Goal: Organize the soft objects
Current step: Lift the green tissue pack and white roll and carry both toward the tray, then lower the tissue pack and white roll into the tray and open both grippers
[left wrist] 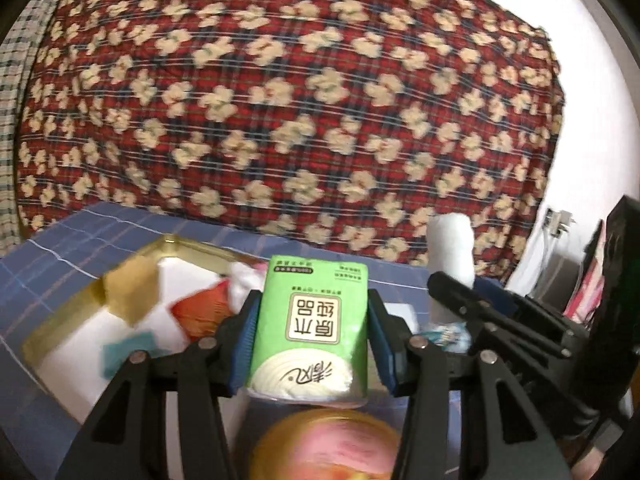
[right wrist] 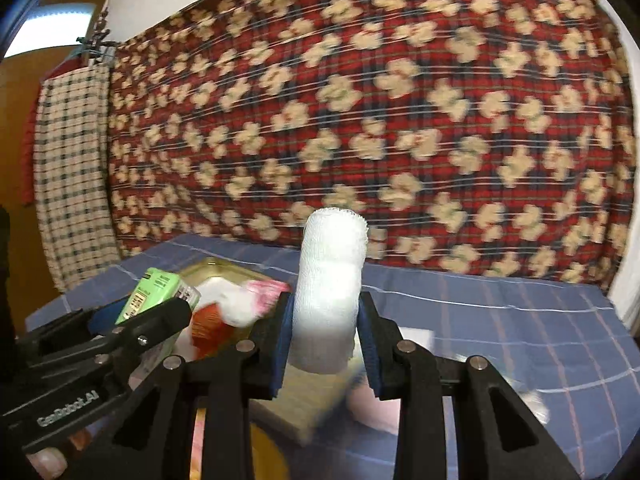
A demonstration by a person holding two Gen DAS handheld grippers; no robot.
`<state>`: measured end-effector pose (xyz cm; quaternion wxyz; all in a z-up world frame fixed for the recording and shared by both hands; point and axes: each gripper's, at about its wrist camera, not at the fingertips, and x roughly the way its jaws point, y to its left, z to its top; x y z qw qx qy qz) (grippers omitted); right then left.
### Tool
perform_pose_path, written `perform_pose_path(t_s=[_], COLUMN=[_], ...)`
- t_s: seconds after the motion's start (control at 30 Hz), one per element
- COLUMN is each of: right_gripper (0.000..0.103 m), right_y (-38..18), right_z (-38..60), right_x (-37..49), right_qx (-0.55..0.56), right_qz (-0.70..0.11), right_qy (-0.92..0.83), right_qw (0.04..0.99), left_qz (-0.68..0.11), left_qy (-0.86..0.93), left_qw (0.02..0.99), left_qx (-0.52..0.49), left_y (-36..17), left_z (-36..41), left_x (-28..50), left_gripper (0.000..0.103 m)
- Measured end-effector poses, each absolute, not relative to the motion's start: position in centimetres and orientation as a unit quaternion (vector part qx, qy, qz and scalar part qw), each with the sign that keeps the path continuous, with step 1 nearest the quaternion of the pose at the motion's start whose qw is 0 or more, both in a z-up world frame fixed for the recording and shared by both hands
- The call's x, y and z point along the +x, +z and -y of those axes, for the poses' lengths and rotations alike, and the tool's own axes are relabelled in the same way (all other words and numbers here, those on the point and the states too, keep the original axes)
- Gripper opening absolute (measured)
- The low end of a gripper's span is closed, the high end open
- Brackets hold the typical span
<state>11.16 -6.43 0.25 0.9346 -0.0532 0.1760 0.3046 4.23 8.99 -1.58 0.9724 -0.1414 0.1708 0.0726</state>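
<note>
My left gripper (left wrist: 312, 344) is shut on a green pack of tissues (left wrist: 310, 328), held upright above the table; the same pack (right wrist: 154, 294) shows at the left of the right wrist view. My right gripper (right wrist: 324, 344) is shut on a white gauze roll (right wrist: 330, 288), standing upright between its blue pads; that roll (left wrist: 450, 246) also rises to the right in the left wrist view. Behind both sits a gold-rimmed white tray (left wrist: 168, 246) holding a tan sponge (left wrist: 130, 286), an orange cloth (left wrist: 202, 310), a teal piece (left wrist: 128, 354) and white fluff (right wrist: 236, 304).
A blue checked cloth (right wrist: 520, 340) covers the table. A red plaid floral blanket (left wrist: 300, 100) hangs close behind it. A round pink and yellow object (left wrist: 324, 448) lies below the left gripper. A pale flat pad (right wrist: 304, 400) lies under the right gripper. Dark gear (left wrist: 616, 280) stands at the right.
</note>
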Motion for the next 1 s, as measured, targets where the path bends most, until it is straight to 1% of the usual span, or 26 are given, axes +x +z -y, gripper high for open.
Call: perform_pose_path(t_s=[0.23, 0.5, 0.8, 0.9, 1.0], right_gripper=[0.034, 0.034, 0.034, 0.034, 0.034], right_y=[0.7, -1.4, -3.2, -3.3, -3.0], right_z=[0.2, -5.5, -8.8, -9.1, -8.6], right_x=[11.2, 11.4, 10.7, 10.6, 10.4], right_qx=[-0.082, -0.111, -0.161, -0.162, -0.153], right_qz=[-0.217, -0.28, -0.326, -0.327, -0.32], right_qy=[0.356, 0.399, 0.419, 0.424, 0.427], right_qw=[0.905, 0.866, 0.832, 0.829, 0.832], left_qz=[-0.192, -0.234, -0.28, -0.288, -0.288], left_qy=[0.129, 0.18, 0.2, 0.202, 0.212], left_qw=[0.961, 0.942, 0.928, 0.925, 0.923], left_qx=[-0.151, -0.16, -0.143, -0.146, -0.143], left_y=[-1.8, -4.0, -5.8, -6.3, -6.3], left_z=[-15.3, -20.7, -22.2, -22.6, -22.7], left_x=[3.6, 3.6, 3.5, 3.4, 3.1], left_gripper=[0.05, 0.05, 0.05, 0.05, 0.055])
